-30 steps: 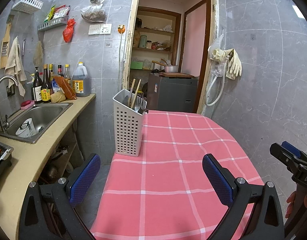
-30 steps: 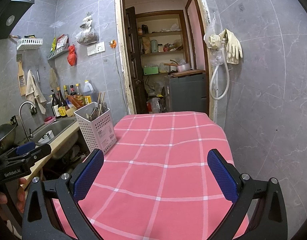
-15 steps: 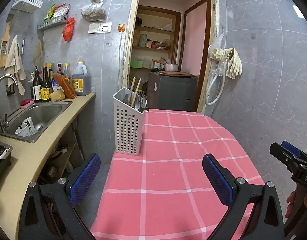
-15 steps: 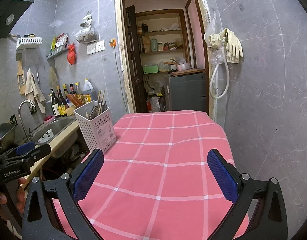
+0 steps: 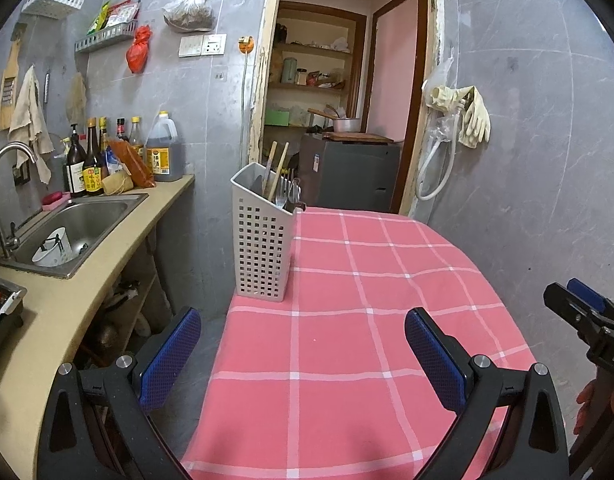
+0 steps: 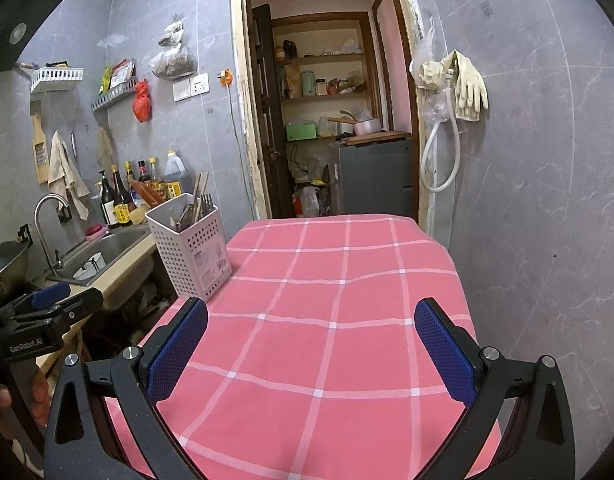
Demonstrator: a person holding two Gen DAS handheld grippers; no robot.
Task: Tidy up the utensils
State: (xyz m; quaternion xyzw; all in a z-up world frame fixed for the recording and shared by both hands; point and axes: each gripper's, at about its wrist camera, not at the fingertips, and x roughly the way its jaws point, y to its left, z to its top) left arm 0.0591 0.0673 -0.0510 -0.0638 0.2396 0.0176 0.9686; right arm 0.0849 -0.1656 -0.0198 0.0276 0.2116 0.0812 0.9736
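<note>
A white perforated utensil holder [image 5: 263, 240] [image 6: 189, 246] stands upright at the left edge of the table with the pink checked cloth [image 5: 347, 320] [image 6: 327, 320]. Wooden chopsticks, forks and spoons [image 5: 281, 188] [image 6: 195, 208] stick out of its top. My left gripper [image 5: 303, 356] is open and empty, low over the near left edge of the table, well short of the holder. My right gripper [image 6: 311, 352] is open and empty too, over the near middle of the cloth. Each gripper shows at the side of the other's view.
A counter with a steel sink [image 5: 73, 228] and sauce bottles [image 5: 91, 160] runs along the left, with a gap between it and the table. A grey tiled wall [image 6: 547, 200] stands close on the right. A doorway [image 5: 339, 100] with a grey cabinet lies behind the table.
Both views have shifted slightly; the holder sits a little higher and nearer in each. Both grippers stay open and empty.
</note>
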